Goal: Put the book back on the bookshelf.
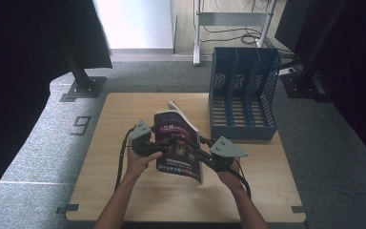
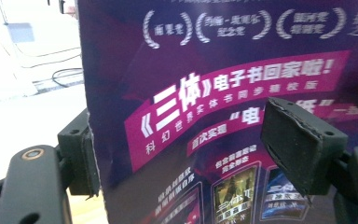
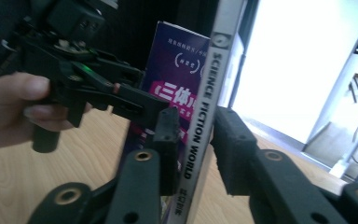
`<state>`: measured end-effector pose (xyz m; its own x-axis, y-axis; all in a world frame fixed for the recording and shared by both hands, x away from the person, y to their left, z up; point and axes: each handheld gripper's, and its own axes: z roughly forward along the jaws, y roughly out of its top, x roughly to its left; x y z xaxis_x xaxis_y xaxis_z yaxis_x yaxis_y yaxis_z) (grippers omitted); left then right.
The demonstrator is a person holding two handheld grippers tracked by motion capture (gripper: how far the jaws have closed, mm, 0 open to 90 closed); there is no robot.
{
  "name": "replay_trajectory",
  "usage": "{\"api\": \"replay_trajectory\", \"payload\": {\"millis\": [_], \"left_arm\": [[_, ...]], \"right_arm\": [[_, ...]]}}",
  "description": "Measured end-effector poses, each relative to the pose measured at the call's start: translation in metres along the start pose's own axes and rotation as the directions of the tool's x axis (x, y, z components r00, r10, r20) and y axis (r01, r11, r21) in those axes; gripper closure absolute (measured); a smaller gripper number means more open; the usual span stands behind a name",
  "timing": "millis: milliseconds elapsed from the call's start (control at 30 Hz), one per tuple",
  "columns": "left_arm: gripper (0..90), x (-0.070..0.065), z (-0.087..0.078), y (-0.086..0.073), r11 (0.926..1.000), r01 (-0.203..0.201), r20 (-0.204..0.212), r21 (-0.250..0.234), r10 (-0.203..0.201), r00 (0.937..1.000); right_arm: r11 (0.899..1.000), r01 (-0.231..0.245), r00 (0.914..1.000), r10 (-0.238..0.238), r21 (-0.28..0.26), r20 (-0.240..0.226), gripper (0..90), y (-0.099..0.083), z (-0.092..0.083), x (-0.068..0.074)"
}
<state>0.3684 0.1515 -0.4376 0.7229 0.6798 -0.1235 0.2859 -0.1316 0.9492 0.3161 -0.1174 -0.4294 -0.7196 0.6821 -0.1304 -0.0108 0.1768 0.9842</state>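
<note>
the magazine (image 1: 178, 143) is judged light and floppy; it is best held near the spine. the left gripper (image 2: 186, 154) is clamped on its cover; the right gripper (image 3: 193, 140) jaws straddle the spine, slightly apart.

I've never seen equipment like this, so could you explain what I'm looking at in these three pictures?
A person sits at a wooden table holding a hand-operated two-jaw gripper in each hand. The high view looks down from above; the other two come from cameras riding on each gripper, looking along its black jaws. Together they hold a purple magazine upright. The left gripper has one pad before the cover and one behind its edge. The right gripper straddles the spine, printed "Science Fiction World"; a gap shows on one side, so its grip looks loose. A blue file rack stands at the table's far right.
</note>
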Motion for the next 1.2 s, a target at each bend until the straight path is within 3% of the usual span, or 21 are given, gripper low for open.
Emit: {"api": "replay_trajectory", "payload": {"millis": [200,400,567,733,933,1133,1200], "left_arm": [[21.3,-0.001,-0.006,0.001,0.9999,-0.013,0.001,-0.007,0.013,0.9999],[22.7,-0.003,-0.005,0.001,0.9998,-0.019,0.005,-0.011,0.019,0.9998],[21.9,0.0,-0.005,0.001,0.9999,-0.014,-0.027,-0.006,0.014,0.9995],[19.1,0.002,-0.007,0.003,0.9997,0.006,-0.064,-0.022,-0.007,0.998],[18.1,0.003,-0.006,0.007,0.9993,0.021,-0.041,-0.032,-0.022,0.9989],[20.1,0.003,-0.008,0.008,0.9992,0.017,-0.005,-0.037,-0.017,0.9998],[20.1,0.001,-0.007,0.007,0.9989,0.022,-0.003,-0.042,-0.022,0.9998]], "right_arm": [[1.0,-0.022,0.9997,0.022,-0.01,-0.007,77.0,-0.002,-0.005,-0.005],[0.998,-0.063,0.9966,0.061,-0.021,-0.055,72.9,-0.005,-0.007,-0.009],[1.0,-0.004,0.9999,0.004,0.006,-0.012,77.5,-0.002,-0.004,-0.004],[1.0,-0.012,0.9991,0.011,-0.013,-0.042,78.7,-0.004,-0.008,-0.003],[1.0,0.008,0.9981,-0.009,-0.022,-0.061,77.9,-0.004,-0.009,0.001],[1.0,-0.006,0.994,0.006,-0.003,-0.109,63.8,-0.007,-0.004,-0.002],[1.0,-0.017,0.994,0.018,0.012,-0.108,63.7,-0.007,0.001,-0.004]]}}
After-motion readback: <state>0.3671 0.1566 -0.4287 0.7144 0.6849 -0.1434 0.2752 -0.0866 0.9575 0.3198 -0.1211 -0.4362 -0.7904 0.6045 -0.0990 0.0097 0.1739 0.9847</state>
